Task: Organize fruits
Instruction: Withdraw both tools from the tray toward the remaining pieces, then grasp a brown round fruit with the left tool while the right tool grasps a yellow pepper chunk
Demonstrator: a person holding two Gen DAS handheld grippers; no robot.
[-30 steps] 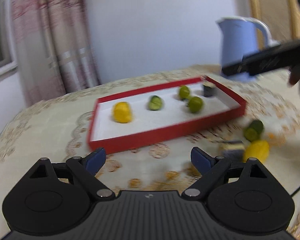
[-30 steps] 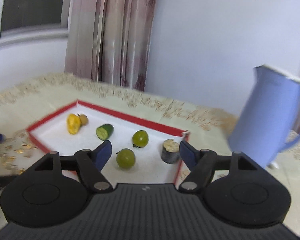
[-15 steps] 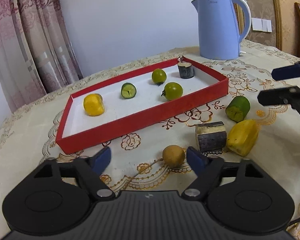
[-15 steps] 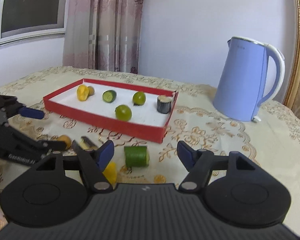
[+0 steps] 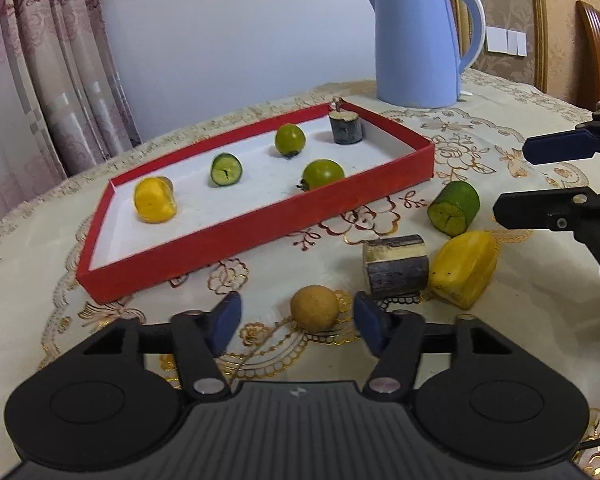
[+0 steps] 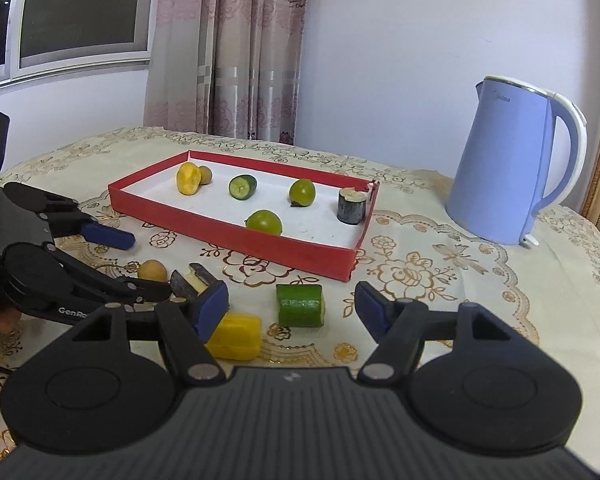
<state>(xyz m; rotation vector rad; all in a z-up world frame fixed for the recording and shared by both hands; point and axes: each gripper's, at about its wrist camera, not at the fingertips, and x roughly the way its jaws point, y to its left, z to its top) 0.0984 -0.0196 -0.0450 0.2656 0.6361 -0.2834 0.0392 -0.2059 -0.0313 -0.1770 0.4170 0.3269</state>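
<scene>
While its jaws close around a small brown ball (image 5: 314, 307) without touching, the left gripper (image 5: 296, 322) nears the red tray (image 5: 260, 220); the right gripper (image 6: 292, 307) stands half-wide, empty, before a green chunk (image 6: 300, 305).

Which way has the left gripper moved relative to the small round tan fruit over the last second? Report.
Yes: the left gripper closed in on the small round tan fruit, jaws closing, not touching.

Since a second ago both grippers have come down toward the embroidered tablecloth (image 5: 40, 240) in front of the red tray (image 5: 260, 220). The left gripper (image 5: 296, 326) now brackets the small round tan fruit (image 5: 314, 307), its jaws closing without touching it. The right gripper (image 6: 292, 308) now frames the green cut cylinder (image 6: 300, 306), slightly narrower than before.
</scene>
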